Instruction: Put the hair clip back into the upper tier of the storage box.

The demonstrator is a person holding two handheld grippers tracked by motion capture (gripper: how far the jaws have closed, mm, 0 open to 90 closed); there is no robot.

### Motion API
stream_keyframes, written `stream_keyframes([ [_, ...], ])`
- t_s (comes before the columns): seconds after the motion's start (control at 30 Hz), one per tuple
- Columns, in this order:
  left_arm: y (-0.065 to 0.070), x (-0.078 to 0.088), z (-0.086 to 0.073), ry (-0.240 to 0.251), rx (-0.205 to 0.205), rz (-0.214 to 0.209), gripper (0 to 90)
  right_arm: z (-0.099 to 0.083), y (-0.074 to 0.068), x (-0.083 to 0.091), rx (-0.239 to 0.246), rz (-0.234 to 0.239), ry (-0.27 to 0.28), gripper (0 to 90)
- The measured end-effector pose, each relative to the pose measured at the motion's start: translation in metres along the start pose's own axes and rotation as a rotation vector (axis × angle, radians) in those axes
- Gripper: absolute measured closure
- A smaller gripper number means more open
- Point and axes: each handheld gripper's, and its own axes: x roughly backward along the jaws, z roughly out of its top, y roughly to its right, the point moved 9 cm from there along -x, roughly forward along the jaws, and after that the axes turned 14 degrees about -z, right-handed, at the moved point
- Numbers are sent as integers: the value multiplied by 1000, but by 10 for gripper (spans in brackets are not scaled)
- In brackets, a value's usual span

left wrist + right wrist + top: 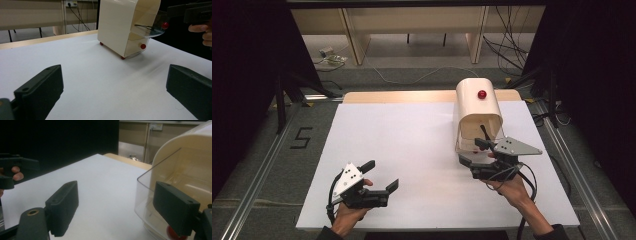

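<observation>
The white table (422, 150) is seen from above; the cream box (477, 107) is viewed low by both gripper views, nearest from the right one.

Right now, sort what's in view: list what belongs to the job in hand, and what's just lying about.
In the job:
- cream bread box, its clear lid partly lifted
- red lid knob
- right hand-held gripper, open at the lid
- left hand-held gripper, open, waiting on the table

Lying about:
- cables on the floor
- wooden furniture behind

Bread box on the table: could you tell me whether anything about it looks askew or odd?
Nothing looks damaged. The bread box stands level, its clear lid partly raised, with the open right claw at the lid's edge.
</observation>
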Motion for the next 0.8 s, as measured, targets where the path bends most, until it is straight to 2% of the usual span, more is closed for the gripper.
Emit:
stream_keyframes([
  [0.47, 2, -2, -1, -14, -7, -16, 7, -20, 7, 7, -12, -13, -3, 217],
  [0.8, 4, -3, -3, -21, -4, -26, 6, -29, 15, 12, -17, -42, -4, 216],
])
